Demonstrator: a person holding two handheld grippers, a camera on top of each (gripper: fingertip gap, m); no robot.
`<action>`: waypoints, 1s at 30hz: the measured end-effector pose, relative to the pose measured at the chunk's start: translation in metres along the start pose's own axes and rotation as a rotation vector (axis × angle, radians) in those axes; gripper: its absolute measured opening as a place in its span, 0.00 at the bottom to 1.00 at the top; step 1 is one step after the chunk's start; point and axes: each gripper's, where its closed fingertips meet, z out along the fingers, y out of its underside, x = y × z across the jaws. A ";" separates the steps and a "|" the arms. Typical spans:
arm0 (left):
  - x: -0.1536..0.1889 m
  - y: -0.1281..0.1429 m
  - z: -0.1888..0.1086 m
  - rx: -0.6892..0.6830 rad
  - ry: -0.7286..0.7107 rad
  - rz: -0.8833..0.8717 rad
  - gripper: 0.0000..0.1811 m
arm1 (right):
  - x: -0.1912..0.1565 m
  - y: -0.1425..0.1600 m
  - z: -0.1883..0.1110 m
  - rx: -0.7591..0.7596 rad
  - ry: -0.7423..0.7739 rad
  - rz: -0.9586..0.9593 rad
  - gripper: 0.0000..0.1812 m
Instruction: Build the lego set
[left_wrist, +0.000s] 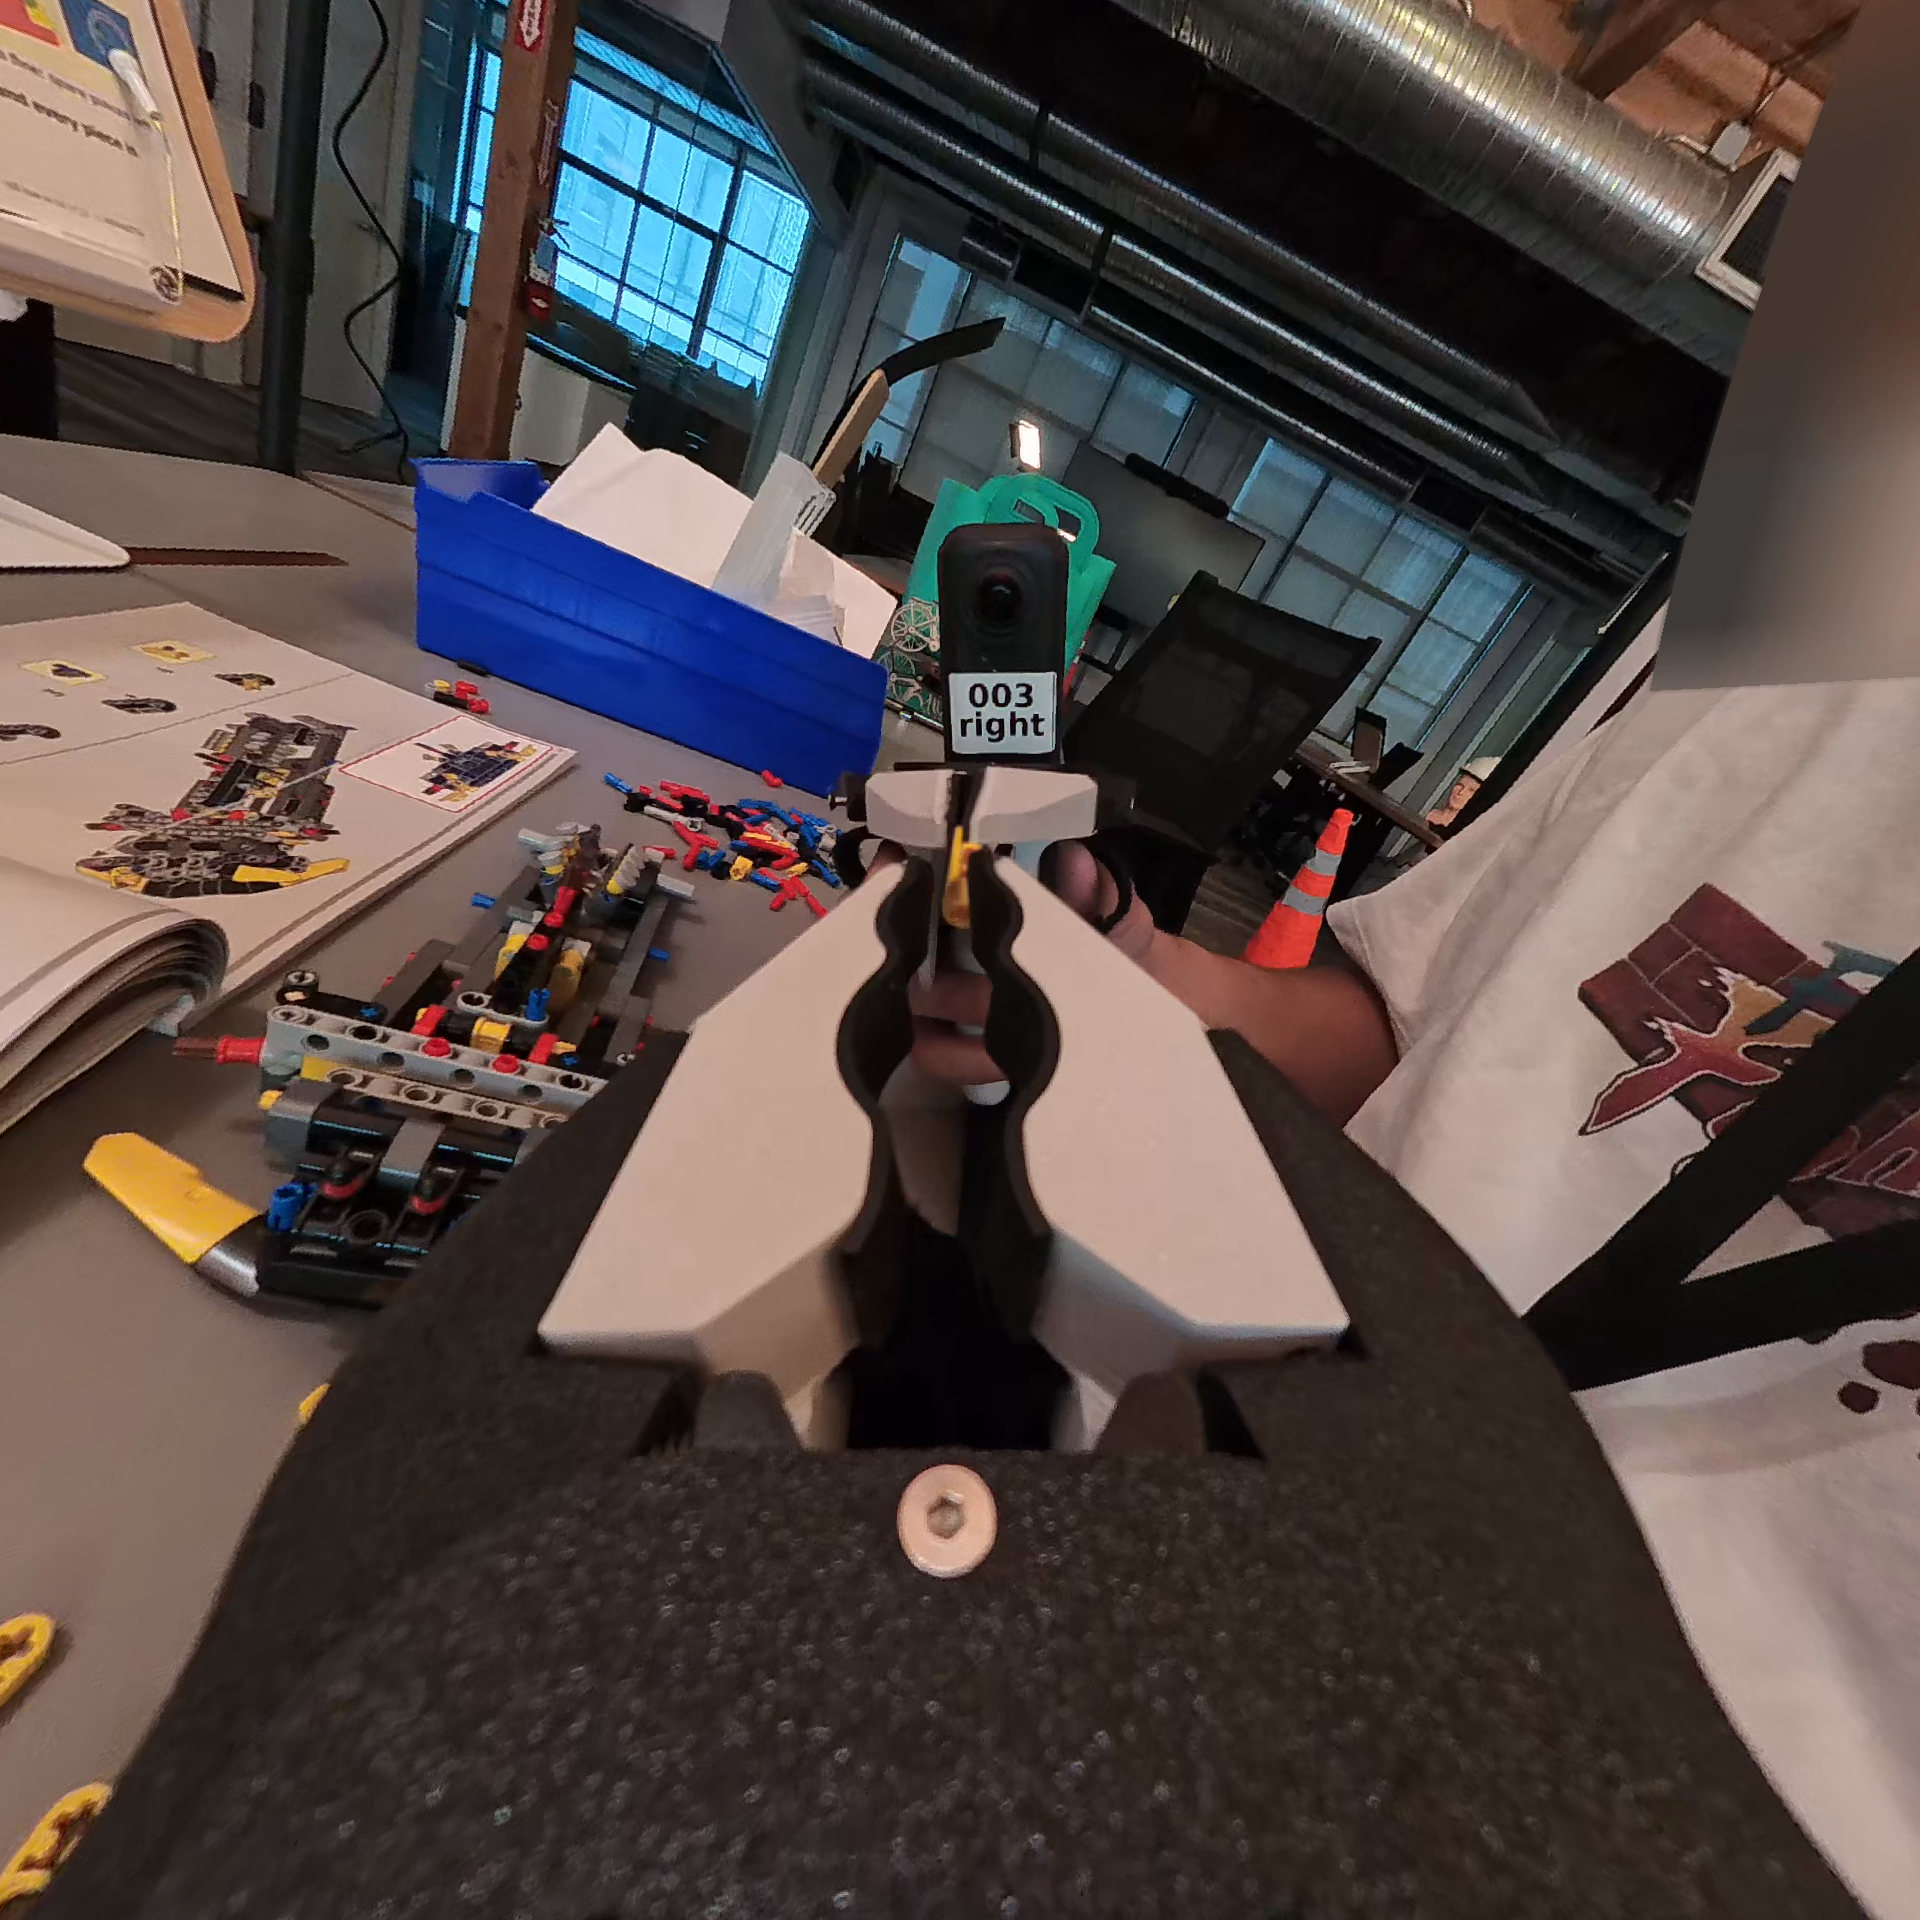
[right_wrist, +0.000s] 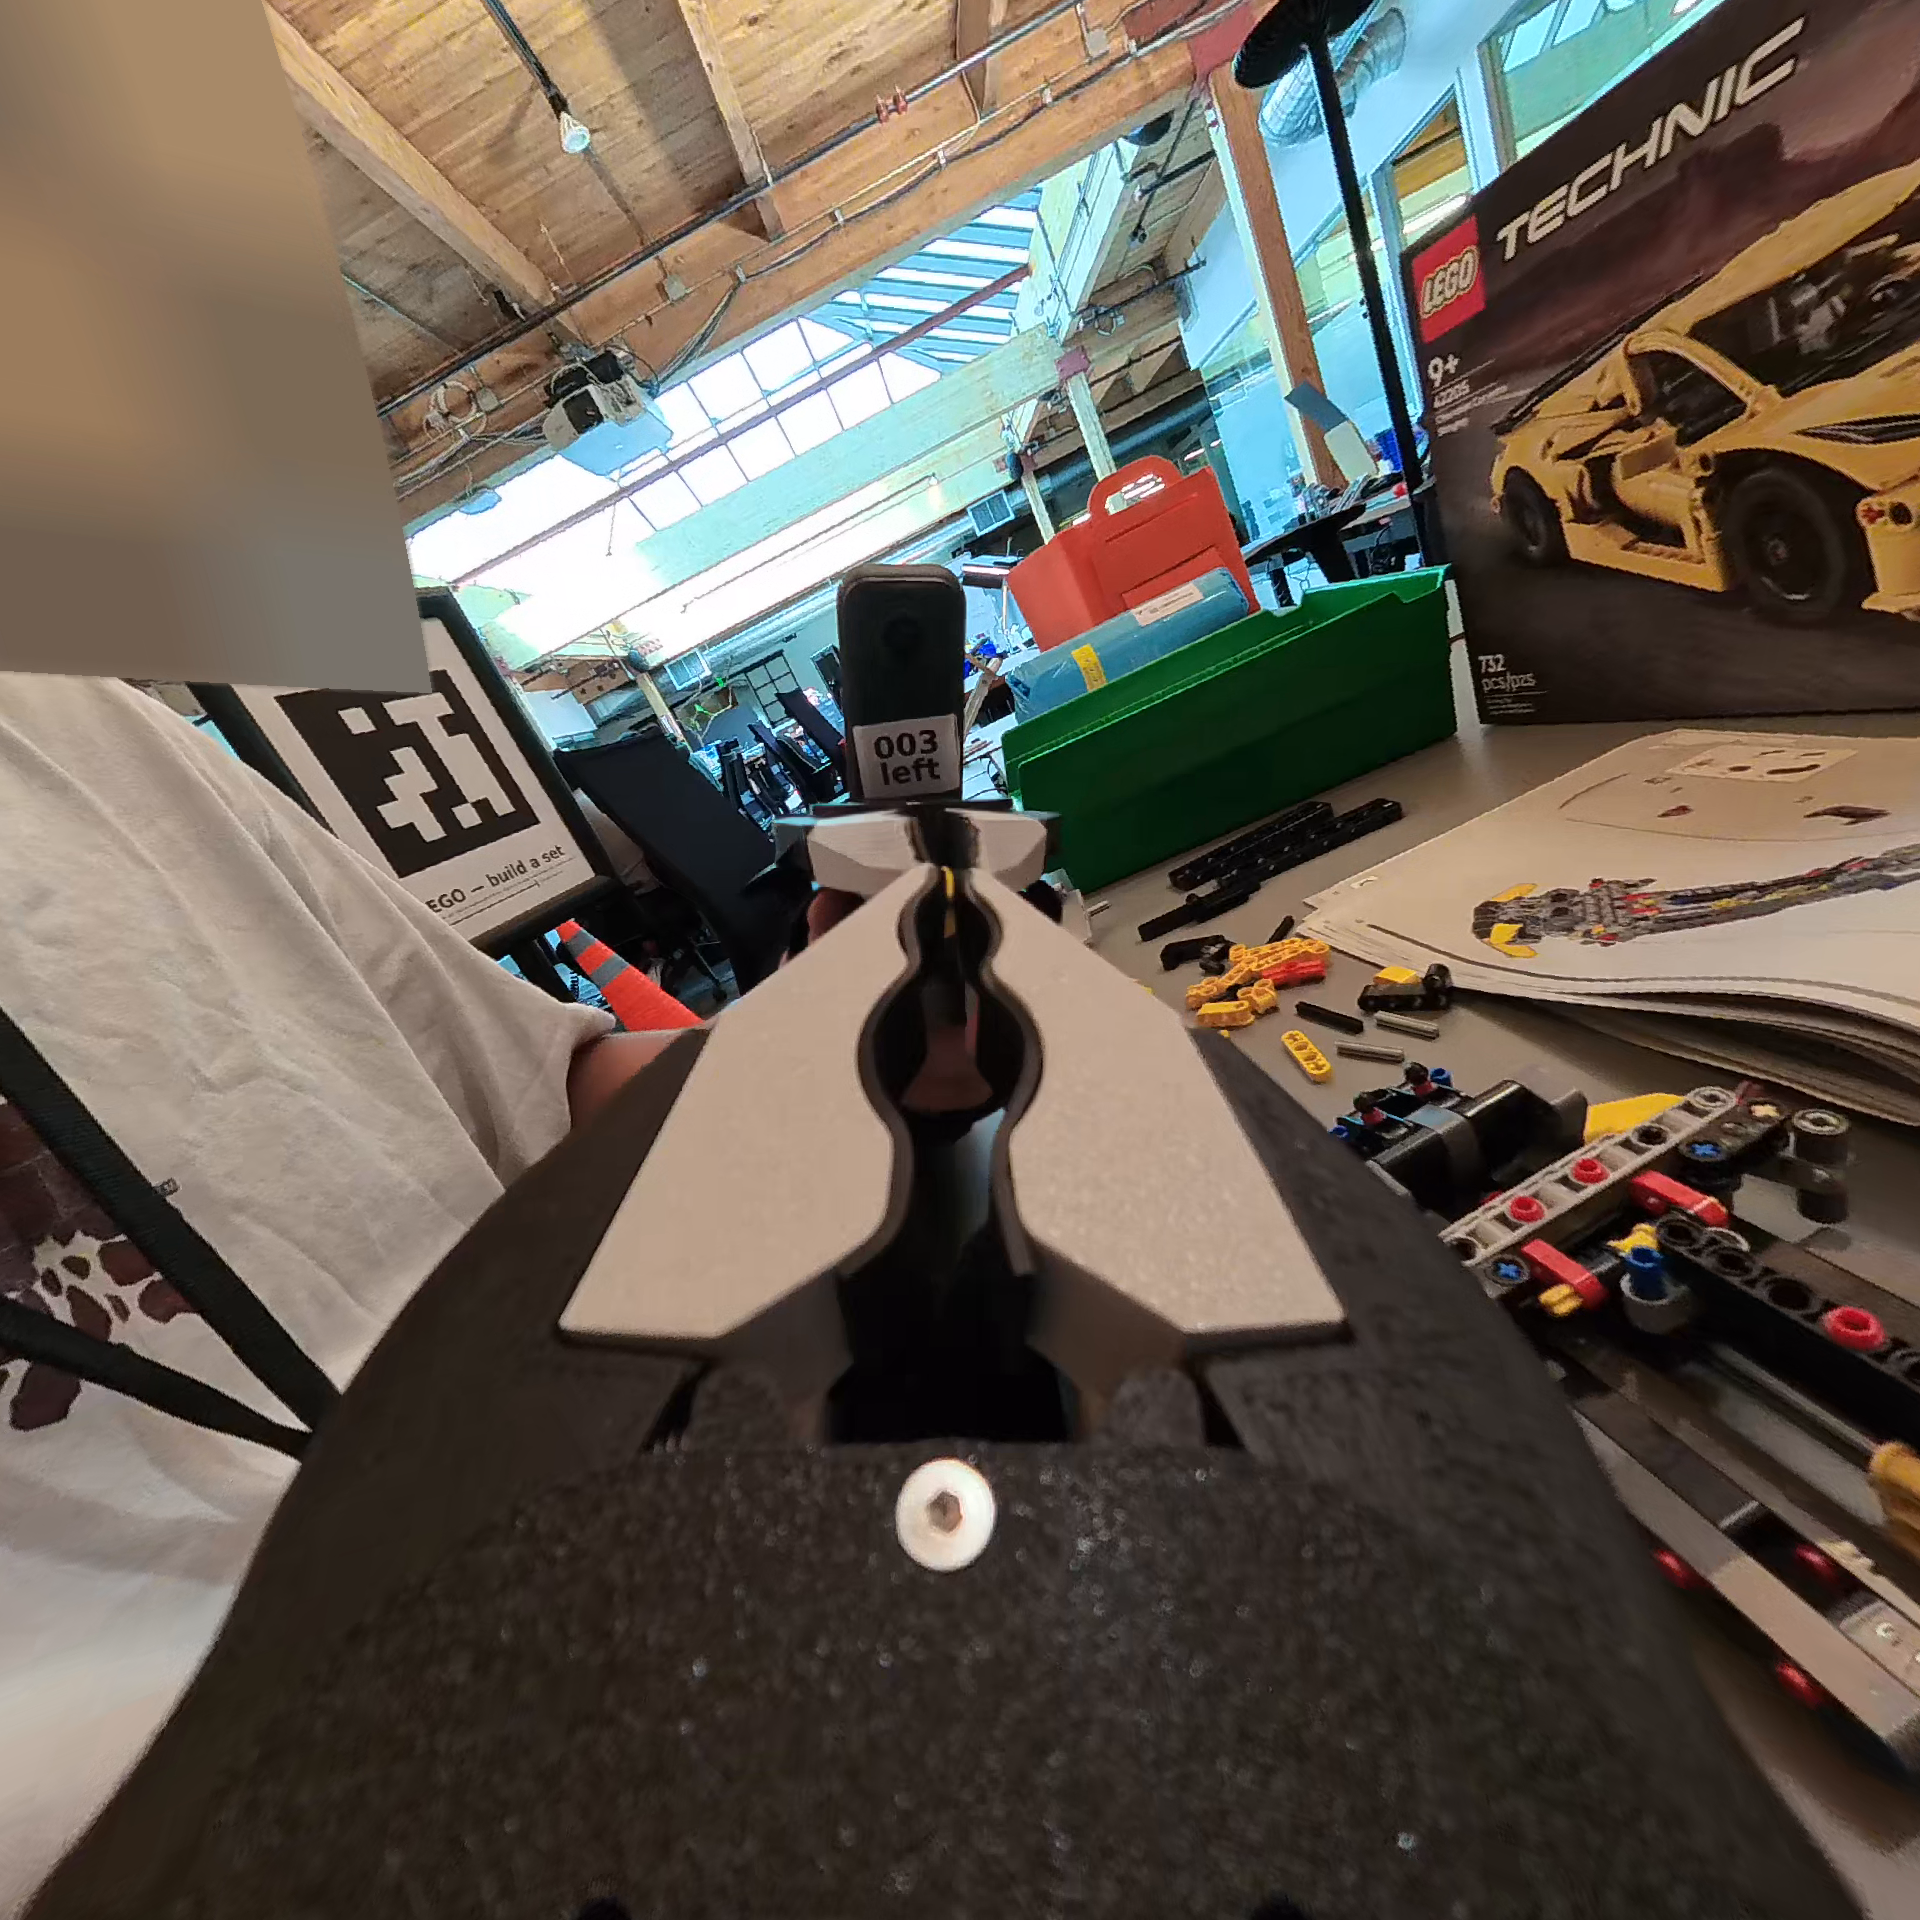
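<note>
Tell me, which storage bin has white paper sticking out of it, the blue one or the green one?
The blue bin, in the left wrist view. White paper pokes out of its top. The green bin holds a blue bundle instead.

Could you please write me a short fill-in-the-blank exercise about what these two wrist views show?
1. The left gripper and the right gripper both pinch a small ___ piece held up between them.
2. In the left wrist view, the bin behind the loose pieces is ___.
3. In the right wrist view, the bin beside the set's box is ___.

Missing words: yellow; blue; green
</note>
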 end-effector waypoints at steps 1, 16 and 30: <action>0.000 0.001 0.000 -0.005 -0.002 0.002 0.02 | 0.000 0.001 0.000 -0.004 0.001 0.000 0.00; -0.009 0.011 0.000 -0.116 -0.229 0.435 0.00 | 0.035 -0.016 -0.065 -0.250 0.263 -0.077 0.12; -0.019 0.030 0.008 -0.239 -0.331 0.618 0.00 | 0.069 0.075 -0.211 -0.928 0.799 -0.095 0.10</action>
